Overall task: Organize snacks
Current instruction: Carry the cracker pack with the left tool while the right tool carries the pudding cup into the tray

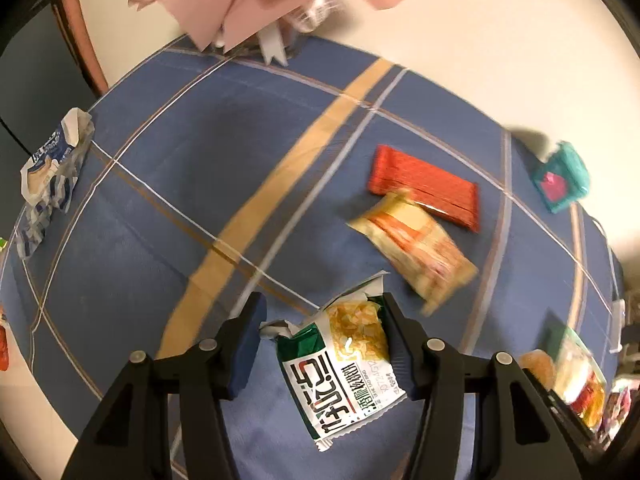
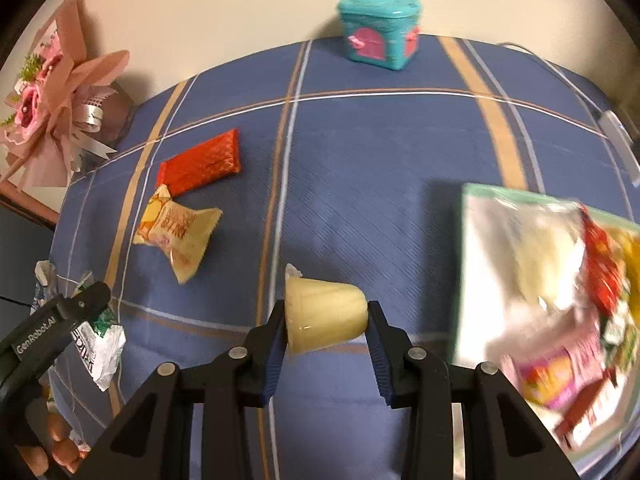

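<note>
A blue plaid tablecloth (image 2: 360, 152) covers the table, with a large clear bag of mixed snacks (image 2: 552, 312) at its right edge, a pink-wrapped bouquet (image 2: 52, 96) at the far left corner and a teal box (image 2: 380, 32) against the wall. On the cloth lie a red packet (image 2: 200, 164) and, touching it, a yellow packet (image 2: 180, 236). Above the cloth, the right gripper (image 2: 326, 328) pinches a yellow jelly cup (image 2: 324, 316) on its side, while the left gripper (image 1: 320, 340) holds a green-and-white snack packet (image 1: 344, 364) against one finger, the other finger apart.
</note>
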